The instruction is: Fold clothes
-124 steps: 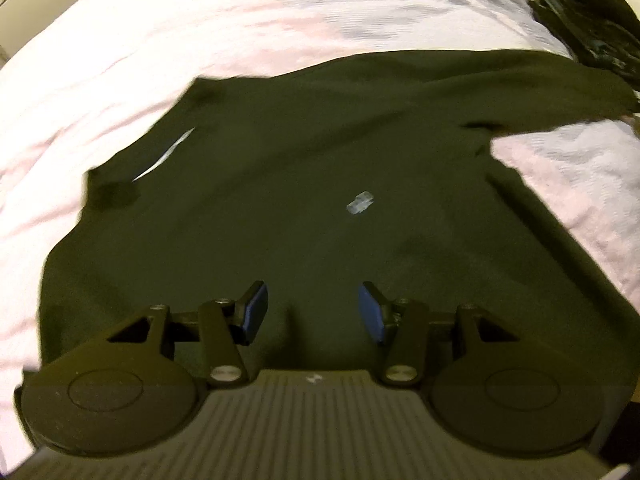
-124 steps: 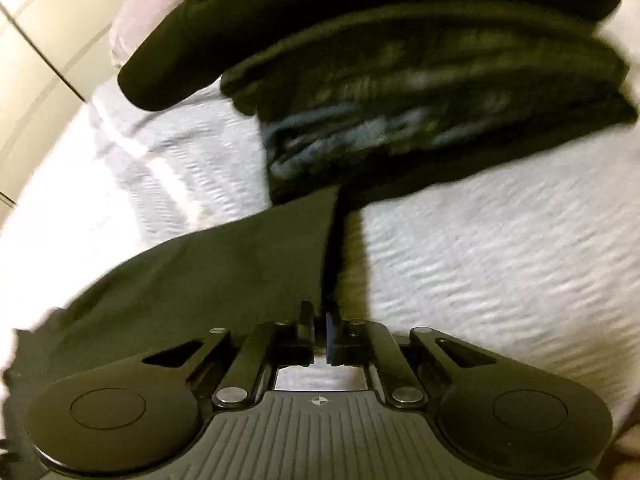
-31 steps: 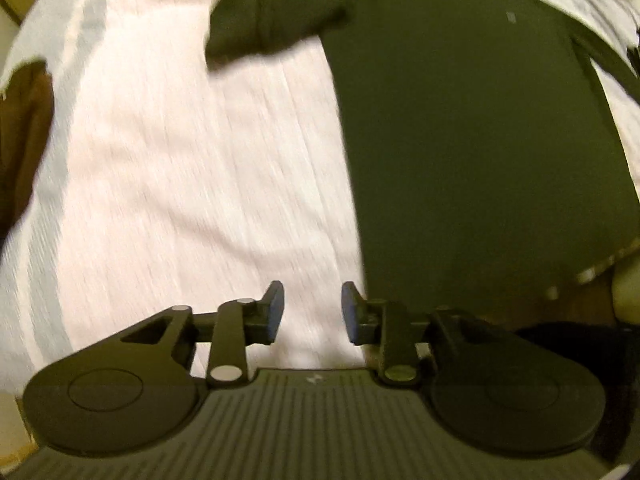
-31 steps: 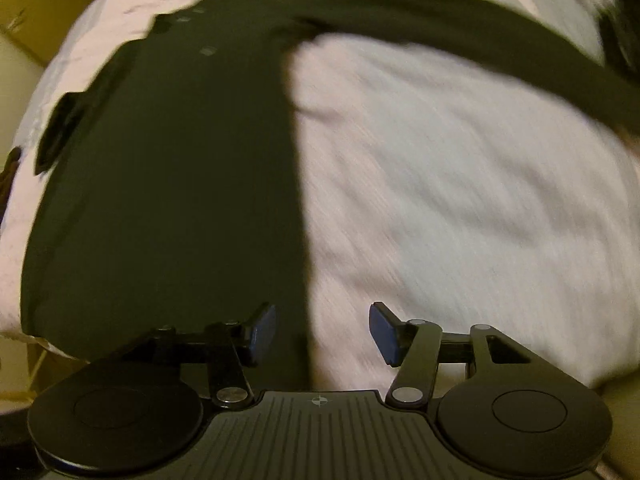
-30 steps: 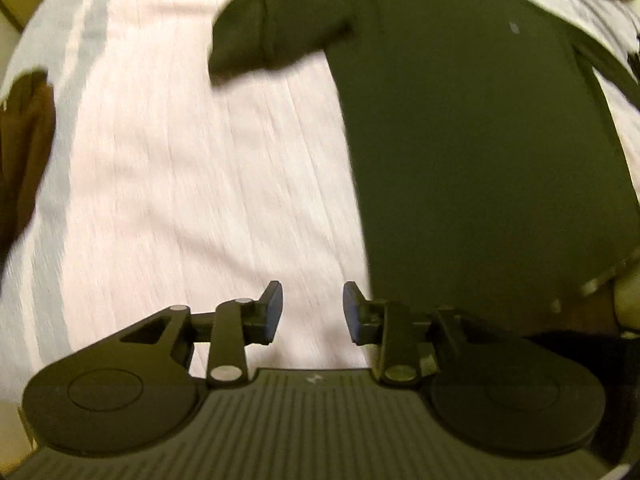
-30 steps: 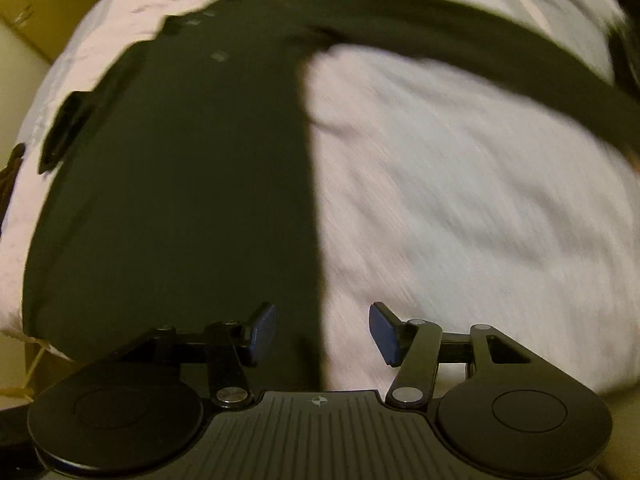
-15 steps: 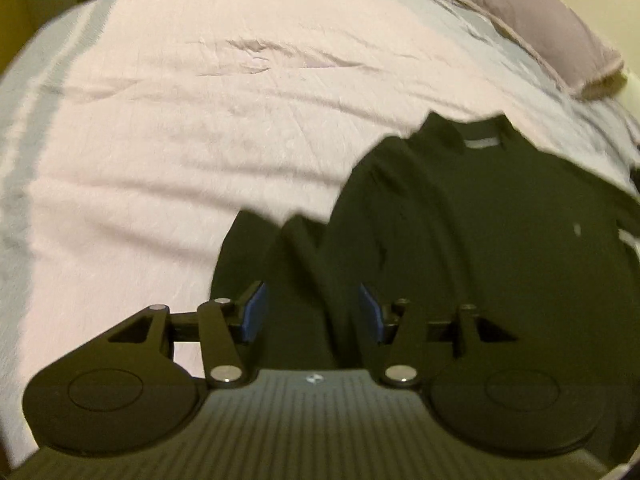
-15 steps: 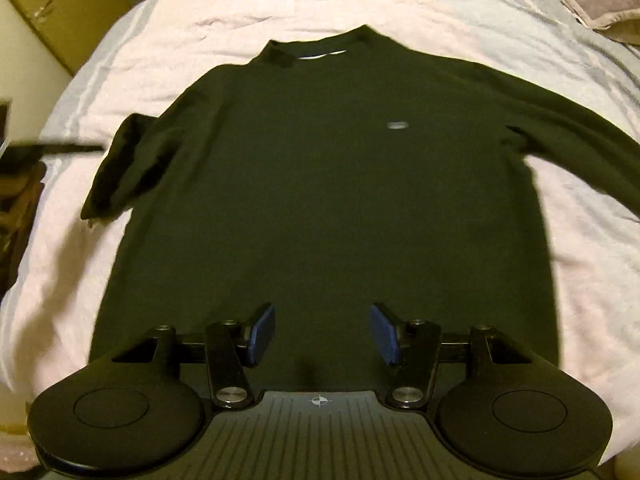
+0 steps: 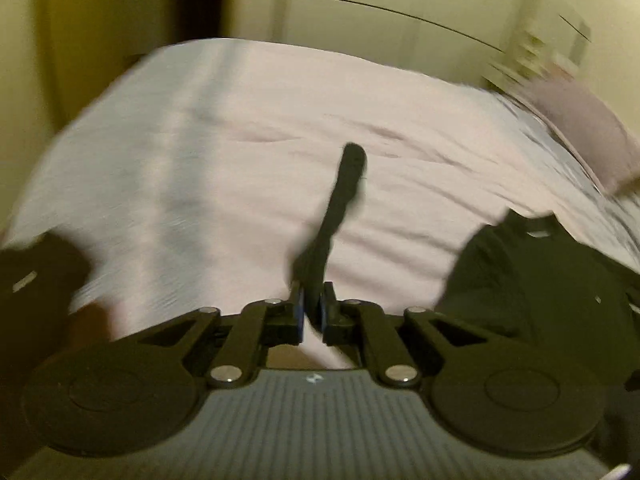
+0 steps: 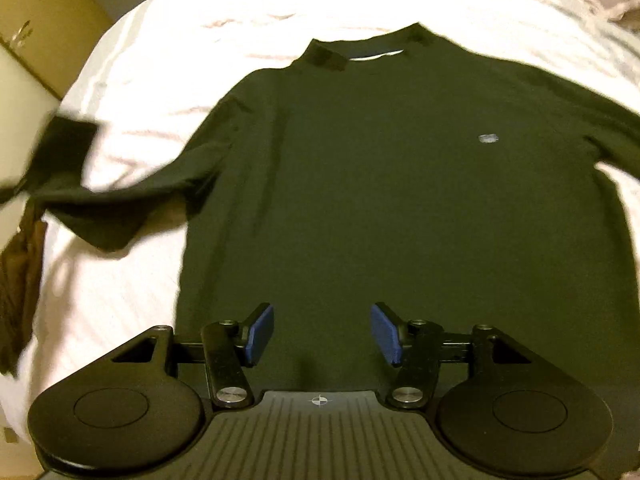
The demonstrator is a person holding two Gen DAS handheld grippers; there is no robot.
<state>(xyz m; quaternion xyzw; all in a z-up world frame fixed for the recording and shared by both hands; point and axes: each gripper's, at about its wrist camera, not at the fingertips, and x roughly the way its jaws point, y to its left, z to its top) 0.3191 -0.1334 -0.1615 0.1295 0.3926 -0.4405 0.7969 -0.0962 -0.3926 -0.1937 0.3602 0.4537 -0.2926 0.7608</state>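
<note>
Closing left gripper (image 9: 311, 309) now pinching sleeve (image 9: 338, 208)

You're working over a bed (image 9: 248, 152) dressed in a pale pinkish-white cover (creased, with a grey stripe along one side). A mauve pillow (image 9: 576, 132) sits at its far corner. Cream panelled walls (image 9: 392, 4) stand behind, and a yellowish wooden cabinet (image 10: 36, 28) flanks the bed under warm light.
</note>
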